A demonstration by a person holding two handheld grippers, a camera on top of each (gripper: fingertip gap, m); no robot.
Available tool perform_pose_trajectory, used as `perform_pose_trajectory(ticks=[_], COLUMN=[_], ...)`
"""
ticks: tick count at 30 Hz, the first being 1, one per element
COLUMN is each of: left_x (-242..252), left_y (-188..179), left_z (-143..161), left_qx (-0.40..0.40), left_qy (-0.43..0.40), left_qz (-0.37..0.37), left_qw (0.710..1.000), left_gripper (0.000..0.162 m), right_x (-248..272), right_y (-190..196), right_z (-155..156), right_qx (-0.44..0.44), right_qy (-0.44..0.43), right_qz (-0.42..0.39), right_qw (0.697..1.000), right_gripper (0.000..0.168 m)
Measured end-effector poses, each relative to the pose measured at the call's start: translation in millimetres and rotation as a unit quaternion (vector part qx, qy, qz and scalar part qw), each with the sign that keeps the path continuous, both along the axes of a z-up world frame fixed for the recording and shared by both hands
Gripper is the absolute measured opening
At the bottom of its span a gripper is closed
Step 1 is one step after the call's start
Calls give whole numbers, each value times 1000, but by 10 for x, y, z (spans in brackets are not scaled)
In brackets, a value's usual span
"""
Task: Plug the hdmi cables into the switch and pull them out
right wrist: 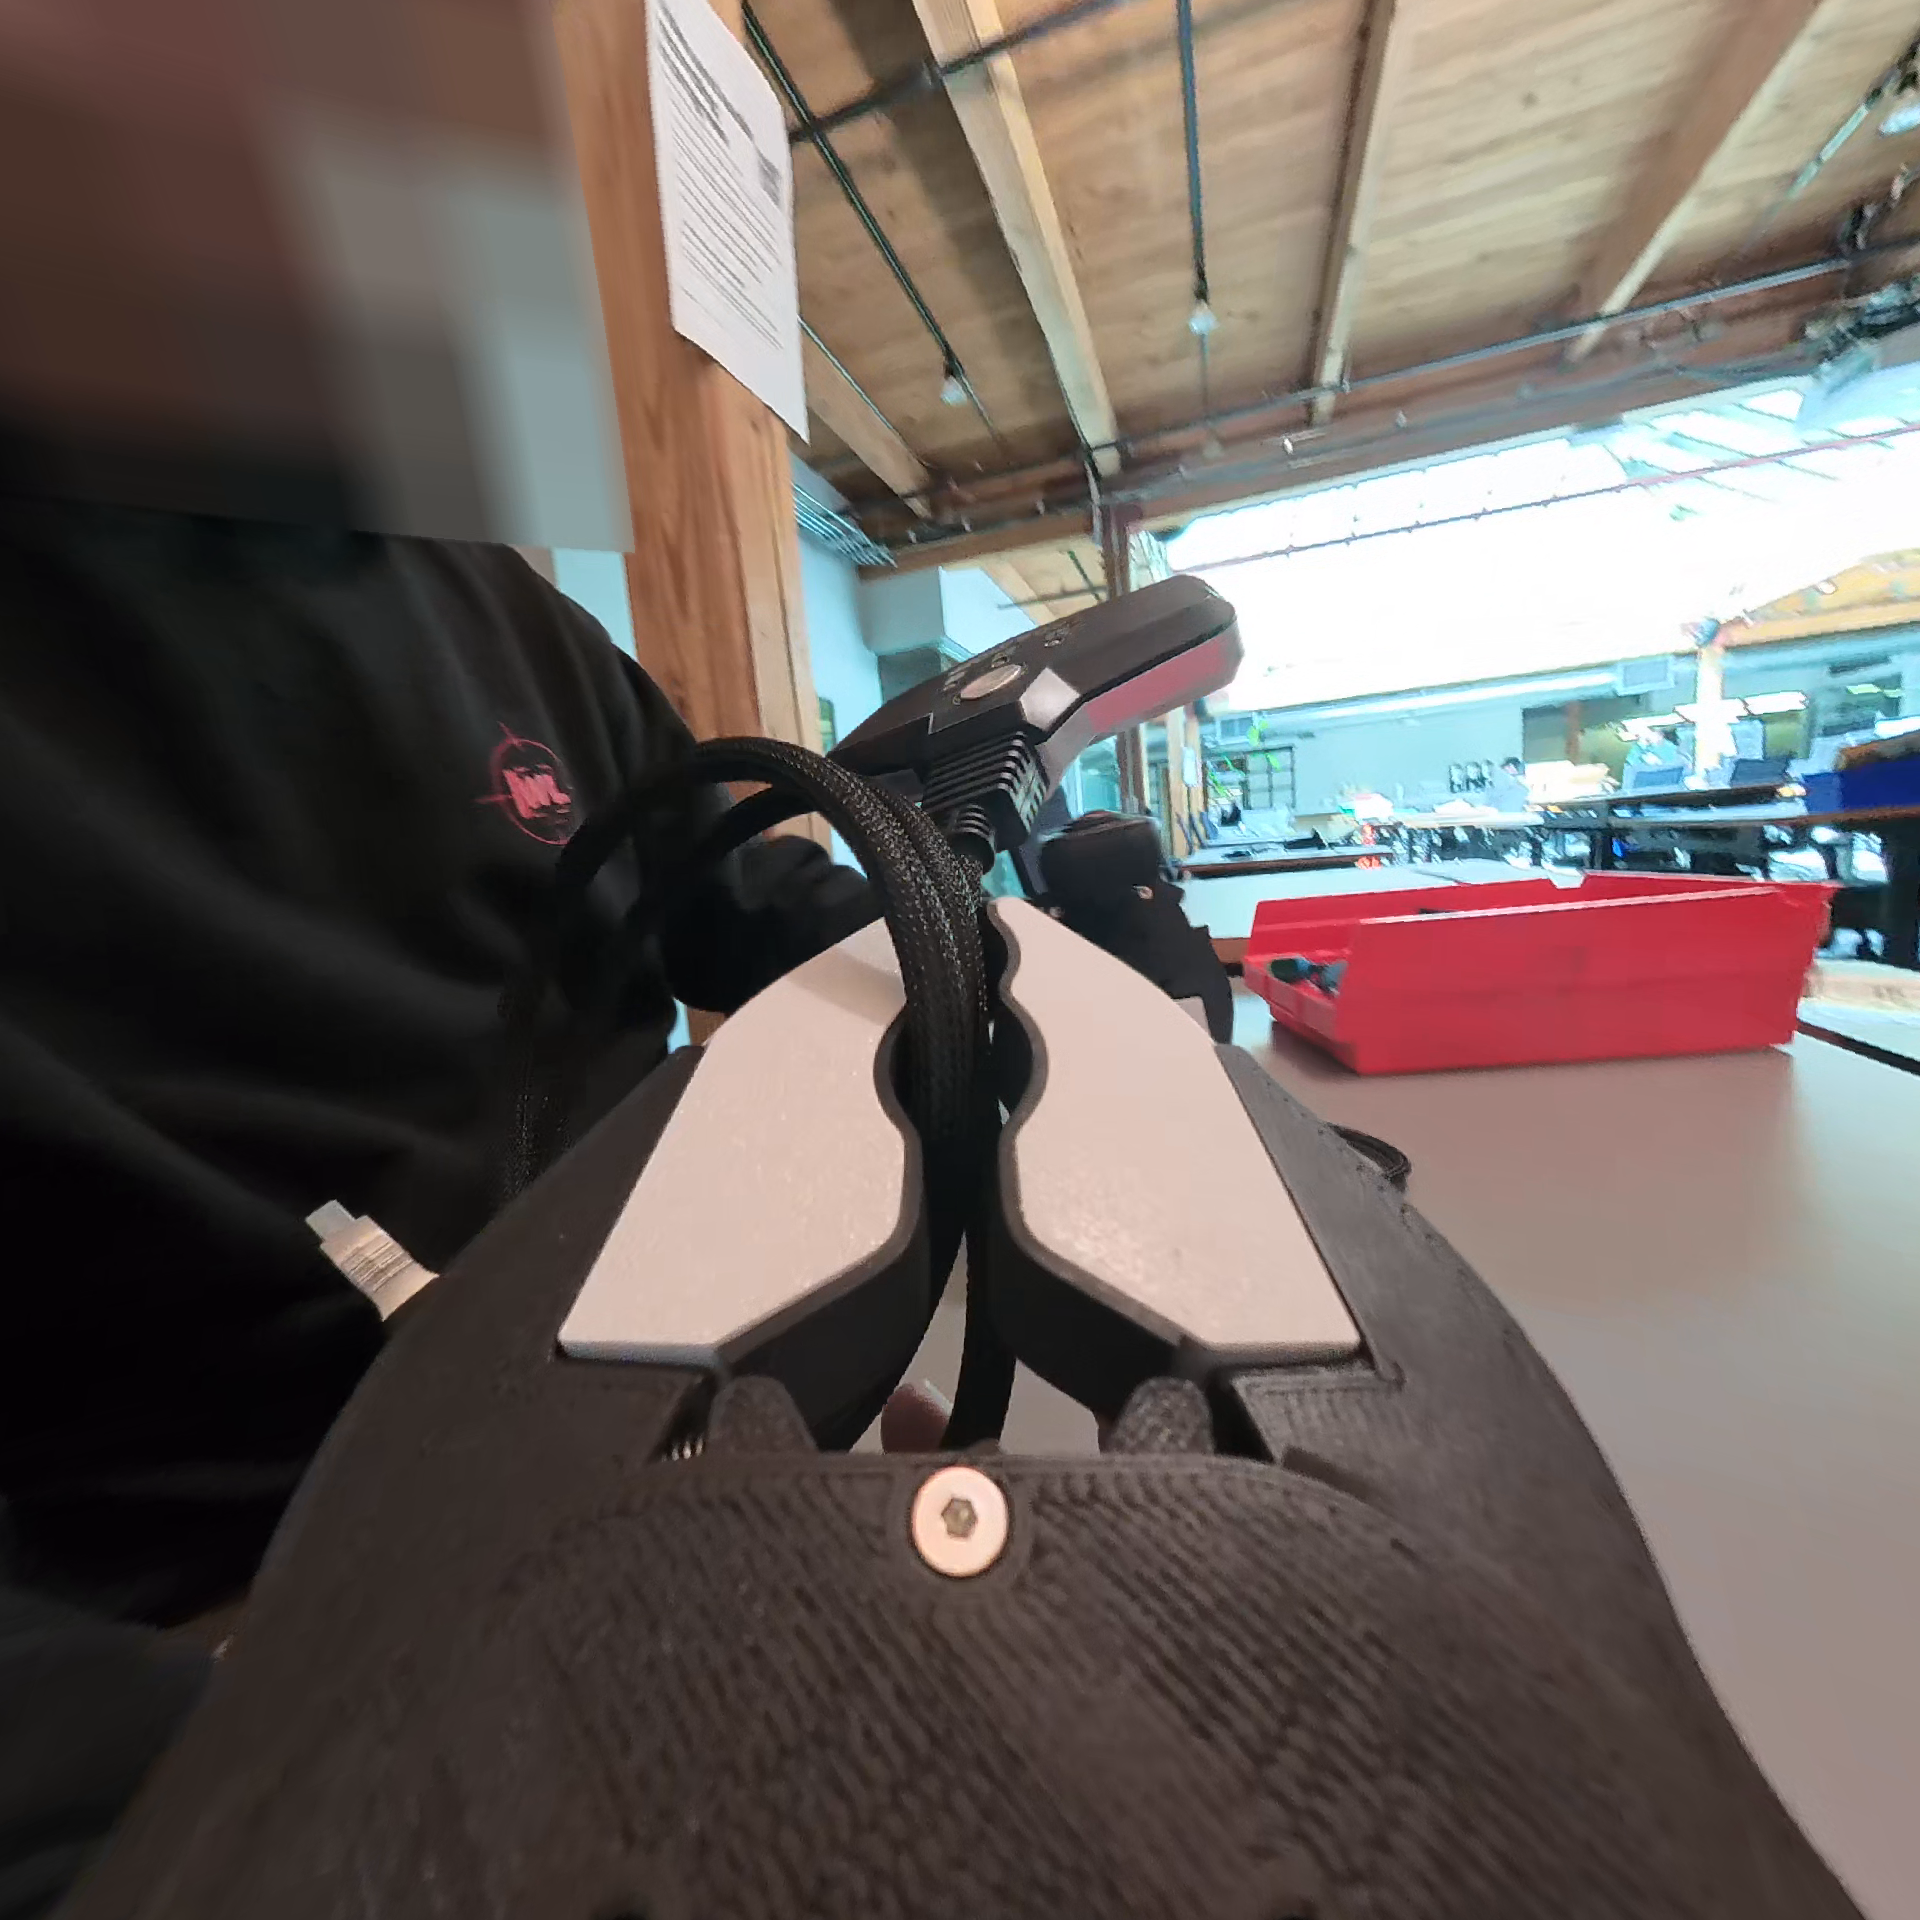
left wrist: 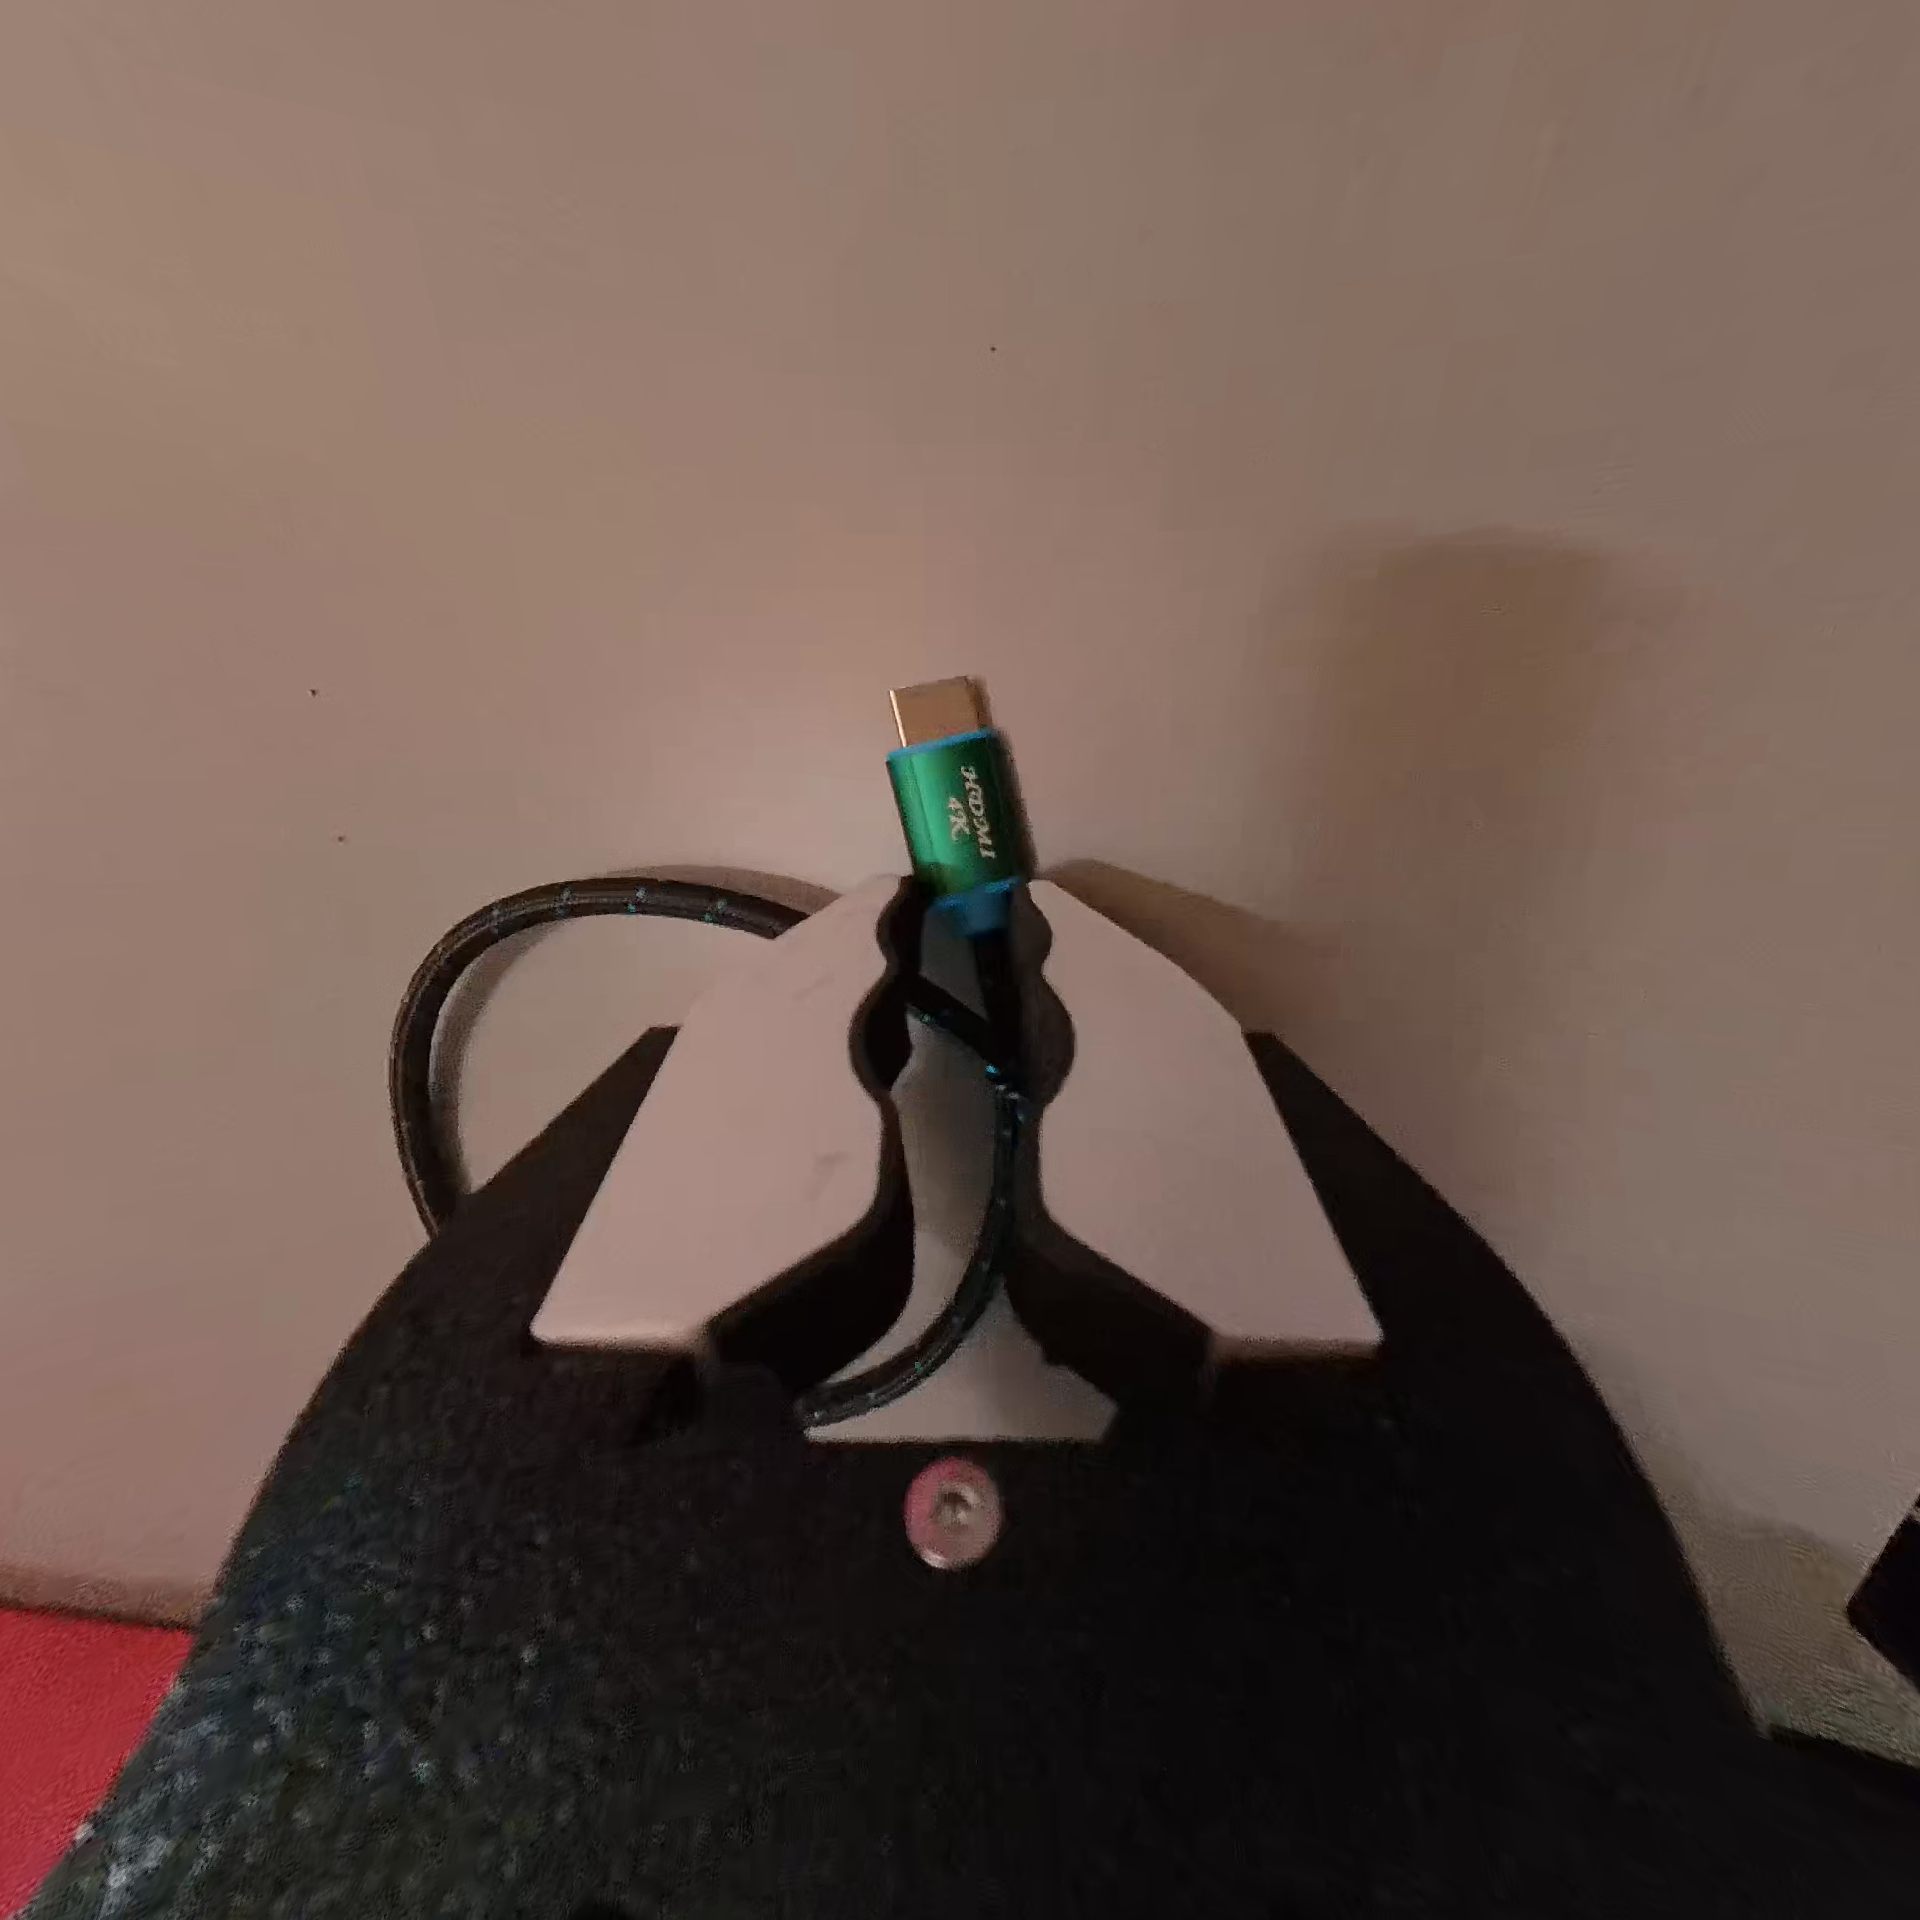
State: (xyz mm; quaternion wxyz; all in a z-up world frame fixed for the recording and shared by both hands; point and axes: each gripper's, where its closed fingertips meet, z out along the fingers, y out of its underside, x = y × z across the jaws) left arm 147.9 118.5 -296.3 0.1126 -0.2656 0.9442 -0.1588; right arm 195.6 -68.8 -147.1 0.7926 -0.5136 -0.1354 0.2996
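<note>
In the left wrist view my left gripper (left wrist: 971, 894) is shut on a black braided HDMI cable (left wrist: 416, 1049) just behind its green plug (left wrist: 951, 800). The plug sticks out past the fingertips with its gold tip up, above the beige table top (left wrist: 520, 416). In the right wrist view my right gripper (right wrist: 940, 930) is shut on a looped black braided cable (right wrist: 935, 1029). A silver plug end (right wrist: 358, 1262) hangs at the left of that gripper. No switch is clearly in view.
A red bin (right wrist: 1527, 977) stands on the grey table (right wrist: 1610, 1247) to the right. A person in a black top (right wrist: 260, 935) is close on the left, with the other hand-held device (right wrist: 1039, 696) behind the cable. A dark object (left wrist: 1886, 1600) shows at the right edge.
</note>
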Motion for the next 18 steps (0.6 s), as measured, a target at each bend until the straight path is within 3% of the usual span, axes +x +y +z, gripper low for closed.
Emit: perform_pose_trajectory(ticks=[4,9,14,18], left_x=[-64,-57,-140,-221], left_y=[-144,-249,-389,-401], left_z=[209,777,1247,1427], left_qx=[-67,-131,-243,-297], left_qy=[14,-29,-51,-43], left_qz=[-10,-39,-80,-110], left_qw=[998,990,965,948], left_gripper=[15,16,16,16], right_x=[-79,-114,-139,-228], right_y=[-50,17,57,153], right_z=[8,-34,-86,-171], right_qx=[8,-10,-32,-69], right_qy=[-8,-14,-26,-53], right_qz=[20,26,29,30], right_qw=[1000,1000,999,996], right_gripper=[7,7,7,7])
